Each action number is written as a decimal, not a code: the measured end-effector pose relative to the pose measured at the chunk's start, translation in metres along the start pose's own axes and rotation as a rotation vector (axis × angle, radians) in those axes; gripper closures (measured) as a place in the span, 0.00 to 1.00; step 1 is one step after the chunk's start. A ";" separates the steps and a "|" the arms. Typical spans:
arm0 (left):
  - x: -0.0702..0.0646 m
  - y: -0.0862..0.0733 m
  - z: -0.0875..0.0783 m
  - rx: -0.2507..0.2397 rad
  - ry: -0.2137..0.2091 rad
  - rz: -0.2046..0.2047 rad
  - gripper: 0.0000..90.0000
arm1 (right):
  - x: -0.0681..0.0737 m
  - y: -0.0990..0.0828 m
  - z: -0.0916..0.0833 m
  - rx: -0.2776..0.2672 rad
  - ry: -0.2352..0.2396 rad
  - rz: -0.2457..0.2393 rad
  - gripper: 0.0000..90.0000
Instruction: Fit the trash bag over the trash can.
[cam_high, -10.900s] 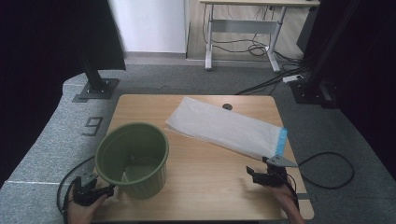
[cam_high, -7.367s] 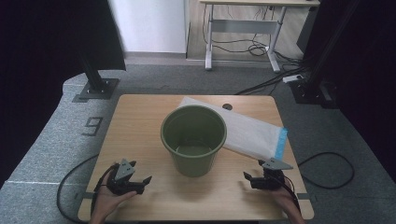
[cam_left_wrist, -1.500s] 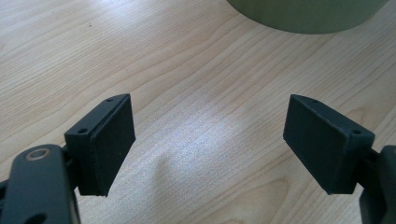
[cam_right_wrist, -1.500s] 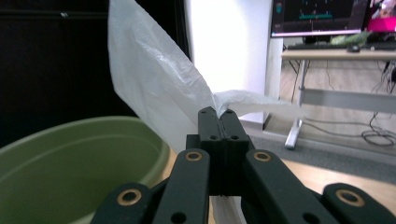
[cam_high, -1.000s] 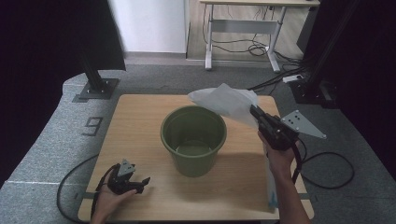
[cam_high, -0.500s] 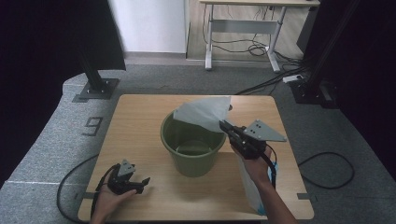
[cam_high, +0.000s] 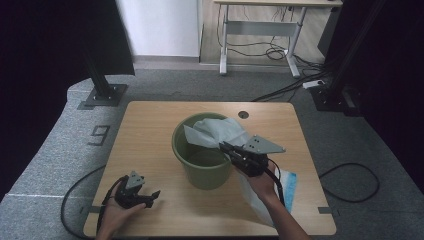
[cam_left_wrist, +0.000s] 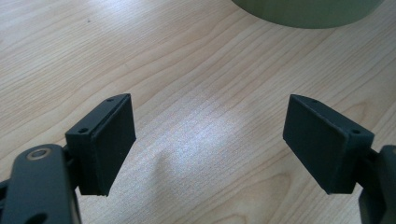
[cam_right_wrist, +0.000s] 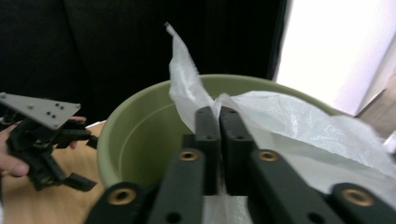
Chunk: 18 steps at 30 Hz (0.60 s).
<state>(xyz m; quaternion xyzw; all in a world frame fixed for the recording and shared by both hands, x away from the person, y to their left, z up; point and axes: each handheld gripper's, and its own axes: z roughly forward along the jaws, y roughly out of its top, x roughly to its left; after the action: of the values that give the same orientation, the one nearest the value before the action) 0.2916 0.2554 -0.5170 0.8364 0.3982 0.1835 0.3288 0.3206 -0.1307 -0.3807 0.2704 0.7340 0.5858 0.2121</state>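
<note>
A green bucket (cam_high: 176, 139) stands upright in the middle of the wooden table (cam_high: 145, 125). A white plastic bag (cam_high: 220, 131) lies over its right rim, its top drooping inside; its blue-edged end (cam_high: 288, 181) trails on the table. My right gripper (cam_high: 223, 146) is at the bucket's right rim, shut on the bag, and its jaws have just been opening slightly with the film between them. In the right gripper view the gripper (cam_right_wrist: 218, 115) pinches the bag (cam_right_wrist: 289, 122) over the bucket (cam_right_wrist: 140, 135). My left gripper (cam_high: 150, 196) rests open at the front left, nothing between its pads (cam_left_wrist: 112, 140).
The bucket's base (cam_left_wrist: 308, 9) lies just beyond the left gripper (cam_left_wrist: 210, 140). A small round hole (cam_high: 243, 114) marks the table's far edge. Black stands (cam_high: 102, 92) and a cable (cam_high: 350, 180) sit on the grey floor around the table.
My right gripper has carried the bag left and down from above the table's right side to the bucket's rim; the bag's top now droops into the bucket. The left gripper has not moved.
</note>
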 end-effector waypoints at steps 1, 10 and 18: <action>0.000 0.000 0.000 0.000 0.000 0.000 0.19 | 0.000 0.000 0.000 0.000 0.000 0.000 0.92; -0.002 0.000 0.003 0.011 -0.008 0.004 0.19 | 0.005 -0.008 -0.008 0.001 0.003 0.031 0.58; -0.001 0.000 0.002 0.004 -0.004 -0.001 0.19 | 0.012 -0.018 -0.037 -0.045 -0.006 0.004 0.50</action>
<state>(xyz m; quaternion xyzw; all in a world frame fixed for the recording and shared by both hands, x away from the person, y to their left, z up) 0.2923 0.2537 -0.5186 0.8374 0.3981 0.1807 0.3281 0.2855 -0.1532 -0.3898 0.2689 0.7195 0.6016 0.2192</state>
